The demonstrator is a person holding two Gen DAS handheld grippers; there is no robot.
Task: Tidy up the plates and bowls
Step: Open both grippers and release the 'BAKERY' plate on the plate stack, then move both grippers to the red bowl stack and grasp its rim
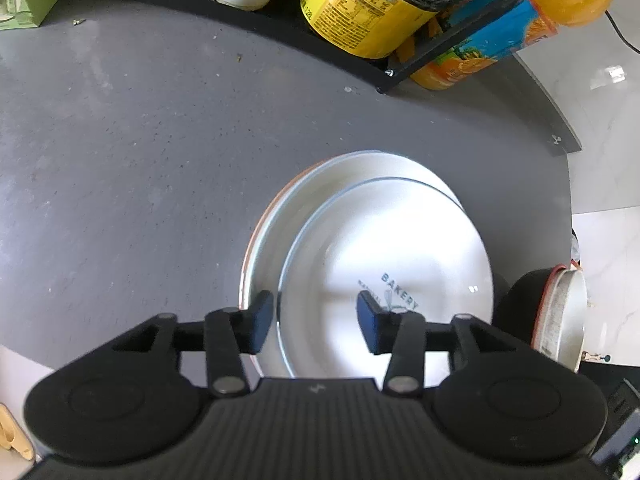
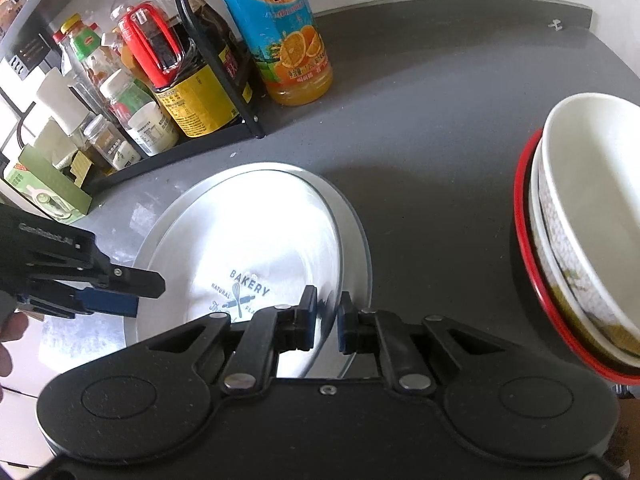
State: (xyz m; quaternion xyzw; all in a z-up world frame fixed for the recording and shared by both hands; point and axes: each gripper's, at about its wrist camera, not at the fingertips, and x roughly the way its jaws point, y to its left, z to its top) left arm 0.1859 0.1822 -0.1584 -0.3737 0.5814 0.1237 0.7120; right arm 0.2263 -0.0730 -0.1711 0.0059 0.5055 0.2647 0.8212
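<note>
Grey countertop [image 2: 420, 128]: work surface carrying everything listed.

Top plate [image 2: 256, 240]: white, blue rim line, "BAKERY" print at centre. It lies on a larger plate [image 1: 280, 208], offset toward the right of it in the left wrist view. Both sit near the middle of the counter, on the near side.

Right gripper [image 2: 327, 318]: jaws closed on the near right rim of the top plate, with the rim pinched between the blue pads.

Left gripper [image 1: 316, 322]: jaws parted, straddling the near left rim of the top plate. One pad is outside over the larger plate, one inside over the print; neither presses on the rim. A person's fingers [image 2: 8, 340] show at the left edge of the right wrist view.

Bowls [image 2: 592, 216]: stacked, white inside, patterned outside, resting in a red-rimmed dish [image 2: 524, 216] on the right of the counter, well apart from the plates.

Black wire rack [image 2: 216, 60]: far left, holding bottles and jars.

Orange juice bottle [image 2: 288, 32]: standing just beside the rack, on its right.

Green carton [image 2: 48, 192]: far left, at the rack's near end.
</note>
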